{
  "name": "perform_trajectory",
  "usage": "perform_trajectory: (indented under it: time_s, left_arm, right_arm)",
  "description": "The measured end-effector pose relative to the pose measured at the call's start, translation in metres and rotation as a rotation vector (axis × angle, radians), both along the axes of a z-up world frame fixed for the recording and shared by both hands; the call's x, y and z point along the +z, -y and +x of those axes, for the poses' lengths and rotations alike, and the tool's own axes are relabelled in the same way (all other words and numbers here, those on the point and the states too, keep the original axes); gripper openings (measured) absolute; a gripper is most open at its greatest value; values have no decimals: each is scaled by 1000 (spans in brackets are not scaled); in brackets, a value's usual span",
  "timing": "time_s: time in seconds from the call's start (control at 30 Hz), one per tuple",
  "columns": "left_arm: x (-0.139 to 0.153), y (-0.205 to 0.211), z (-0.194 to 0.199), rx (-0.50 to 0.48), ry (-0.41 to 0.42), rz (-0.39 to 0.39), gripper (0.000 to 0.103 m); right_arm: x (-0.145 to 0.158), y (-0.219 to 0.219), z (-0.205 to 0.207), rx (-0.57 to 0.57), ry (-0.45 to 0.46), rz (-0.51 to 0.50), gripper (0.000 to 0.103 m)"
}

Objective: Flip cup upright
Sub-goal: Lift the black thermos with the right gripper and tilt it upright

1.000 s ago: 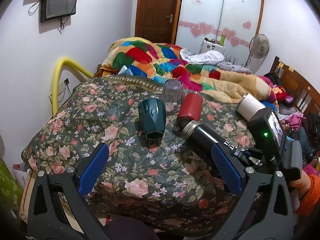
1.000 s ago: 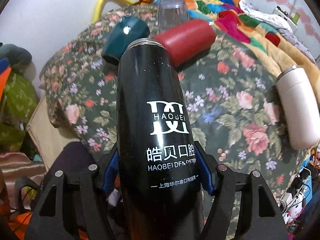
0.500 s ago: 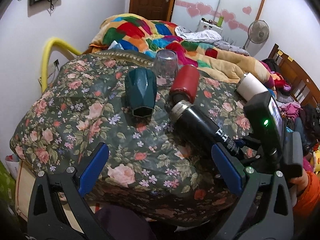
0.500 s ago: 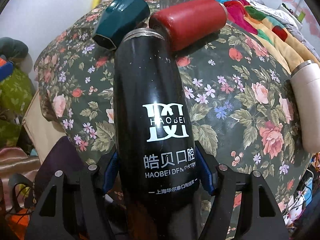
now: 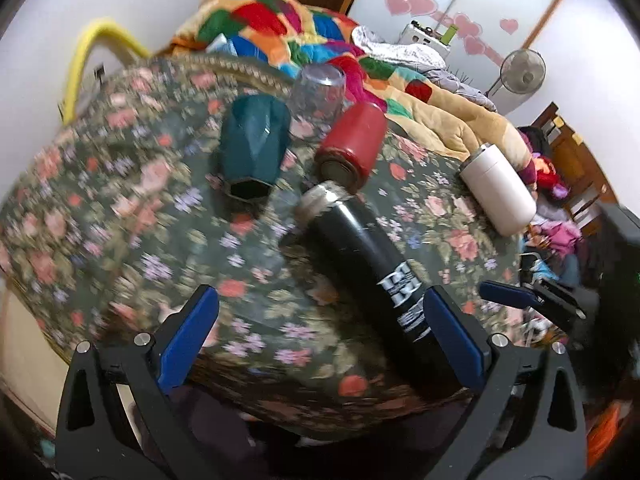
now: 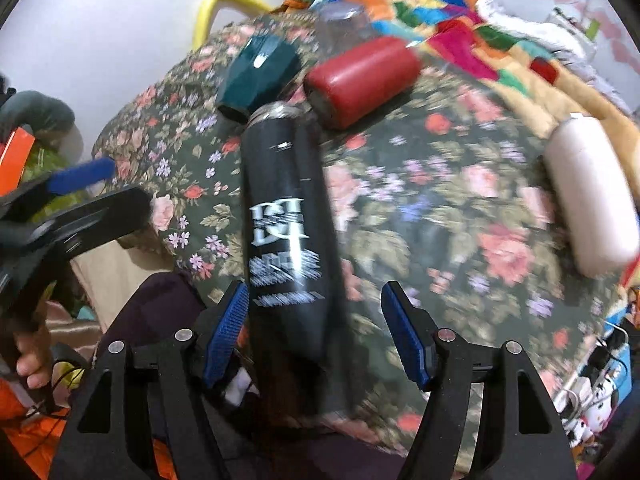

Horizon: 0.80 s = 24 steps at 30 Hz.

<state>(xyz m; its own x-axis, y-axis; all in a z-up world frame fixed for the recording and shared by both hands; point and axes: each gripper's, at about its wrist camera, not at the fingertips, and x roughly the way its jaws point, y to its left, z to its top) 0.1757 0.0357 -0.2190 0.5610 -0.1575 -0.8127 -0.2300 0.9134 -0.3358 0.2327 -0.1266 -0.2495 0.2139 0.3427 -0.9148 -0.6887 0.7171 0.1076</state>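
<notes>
A tall black flask (image 5: pixel 372 268) with white lettering lies on its side on the floral cloth (image 5: pixel 140 208), its steel mouth pointing away from me; it also shows in the right wrist view (image 6: pixel 286 216). My right gripper (image 6: pixel 316 332) is open, its blue pads apart on either side of the flask's base, not touching it. My left gripper (image 5: pixel 320 336) is open and empty; its right pad is beside the flask's lower end. A teal faceted cup (image 5: pixel 252 148), a red cup (image 5: pixel 352 144) and a white flask (image 5: pixel 498 190) also lie on their sides.
A clear glass (image 5: pixel 318 88) stands upside down behind the teal and red cups. A colourful quilt (image 5: pixel 304 28) lies beyond. A yellow pipe (image 5: pixel 80 56) curves at the left wall. The cloth drops off at its near edge.
My right gripper has opened and let go of the black flask, which now lies on the cloth. Both grippers have moved and the views are blurred.
</notes>
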Motion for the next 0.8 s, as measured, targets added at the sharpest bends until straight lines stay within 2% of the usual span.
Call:
perform_trajectory:
  time_s: [0.1, 0.17, 0.27, 0.43, 0.63, 0.7, 0.77, 0.8]
  left_arm:
    - [-10, 12, 12, -14, -32, -42, 100]
    - [-19, 19, 20, -19, -67, -56, 92]
    - [-30, 27, 29, -22, -100, -73, 91]
    - [-43, 32, 42, 1, -135, -63, 89]
    - [-51, 42, 56, -10, -173, 17, 87]
    - [-54, 46, 61, -21, -186, 43, 83]
    - [-58, 51, 66, -27, -203, 71, 73]
    - [-60, 54, 69, -34, -205, 77, 72]
  right_arm:
    - [16, 25, -5, -62, 74, 7, 66]
    - [25, 40, -8, -114, 128, 0, 66]
    - [36, 58, -8, -192, 189, 5, 66]
    - [43, 79, -16, -266, 162, 115, 66]
    - [48, 90, -39, -309, 198, 181, 67]
    - [50, 92, -42, -320, 210, 185, 67]
    - [50, 95, -45, -334, 227, 174, 67]
    - [49, 96, -46, -339, 234, 167, 67]
